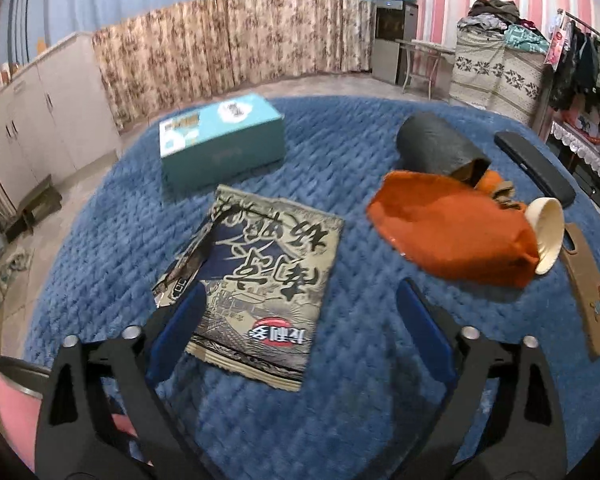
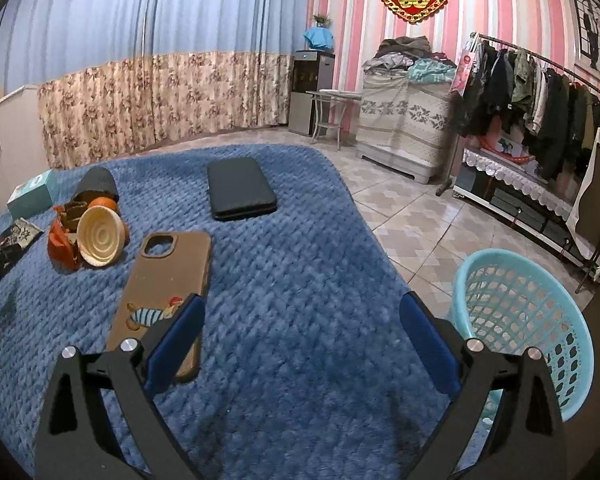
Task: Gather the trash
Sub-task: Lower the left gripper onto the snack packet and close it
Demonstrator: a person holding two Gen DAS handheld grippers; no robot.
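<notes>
A flat printed snack wrapper (image 1: 256,280) lies on the blue quilted table cover (image 1: 340,400). My left gripper (image 1: 300,300) is open just above it, its left finger over the wrapper's near left edge. An orange bag (image 1: 456,228), a paper cup (image 1: 548,236) on its side and a dark cloth roll (image 1: 436,144) lie to the right. In the right wrist view my right gripper (image 2: 302,312) is open and empty over the cover (image 2: 300,260), beside a brown phone case (image 2: 164,292). The cup (image 2: 100,236) and orange bag (image 2: 60,244) lie far left.
A teal box (image 1: 220,140) stands behind the wrapper. A black phone (image 2: 240,188) lies at the far side of the cover. A light blue plastic basket (image 2: 532,320) stands on the tiled floor right of the table. A clothes rack (image 2: 540,92) and cabinets line the walls.
</notes>
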